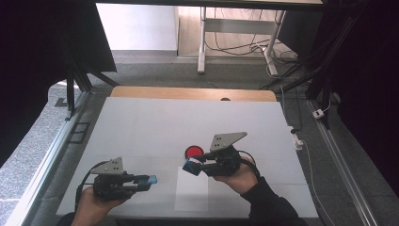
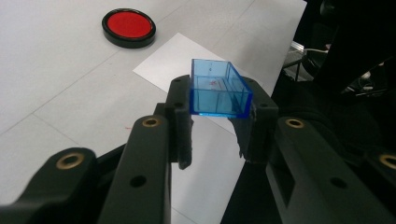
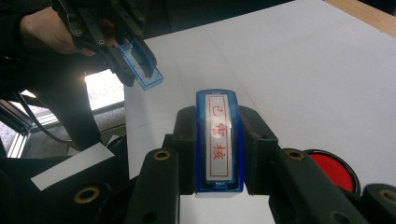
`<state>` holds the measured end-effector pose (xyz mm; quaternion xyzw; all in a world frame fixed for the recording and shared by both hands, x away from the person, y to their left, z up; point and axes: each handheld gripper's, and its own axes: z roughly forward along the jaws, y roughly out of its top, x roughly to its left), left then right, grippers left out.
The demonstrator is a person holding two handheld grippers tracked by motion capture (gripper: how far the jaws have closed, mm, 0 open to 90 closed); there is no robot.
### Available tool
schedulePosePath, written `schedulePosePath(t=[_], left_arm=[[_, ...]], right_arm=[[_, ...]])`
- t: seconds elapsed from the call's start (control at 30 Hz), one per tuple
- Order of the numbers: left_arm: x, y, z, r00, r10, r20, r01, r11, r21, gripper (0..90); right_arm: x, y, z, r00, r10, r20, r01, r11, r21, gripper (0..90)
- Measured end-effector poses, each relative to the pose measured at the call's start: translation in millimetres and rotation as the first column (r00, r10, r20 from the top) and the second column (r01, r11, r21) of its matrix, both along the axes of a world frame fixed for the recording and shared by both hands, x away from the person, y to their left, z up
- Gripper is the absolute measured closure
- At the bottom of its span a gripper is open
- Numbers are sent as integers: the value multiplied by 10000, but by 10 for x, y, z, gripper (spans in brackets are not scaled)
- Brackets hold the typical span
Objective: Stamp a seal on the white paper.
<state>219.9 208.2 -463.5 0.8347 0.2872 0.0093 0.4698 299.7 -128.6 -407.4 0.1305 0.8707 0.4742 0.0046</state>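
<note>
The left gripper (image 1: 151, 179) held a clear blue cap (image 2: 218, 88) tight between its two black jaws, up off the table. The right gripper (image 1: 192, 165) squeezed a blue stamp (image 3: 219, 142) that had red signs on its white label. The two were well apart, above a white sheet of paper (image 1: 192, 197). A round red ink pad (image 1: 194, 151) sat on the white table (image 1: 141, 127), just beside the right gripper.

The stamp probably had to go on the ink pad next. It could come down crooked and leave only half a mark. The cap was gripped only near its end, so a bump could tip it out. The loose paper could slide too.
</note>
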Motion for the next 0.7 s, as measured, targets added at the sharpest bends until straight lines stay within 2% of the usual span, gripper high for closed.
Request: schedulePosePath(t=[0.2, 0.4, 0.5, 0.7], left_arm=[[14, 8, 2, 10000, 64, 70, -64, 10000, -3, 684], [-3, 41, 6, 9997, 203, 139, -202, 9998, -72, 684], [-8, 43, 5, 9995, 258, 187, -259, 9996, 57, 684], [-28, 52, -2, 9986, 482, 207, -488, 9985, 258, 684]], right_arm=[[0, 16, -46, 10000, -26, 52, 27, 9997, -240, 705], [16, 66, -169, 9999, -71, 129, 79, 9982, -602, 704], [22, 101, -254, 9995, -85, 294, 116, 9945, -1038, 705], [51, 144, -413, 9982, -87, 588, 178, 9874, -1574, 704]])
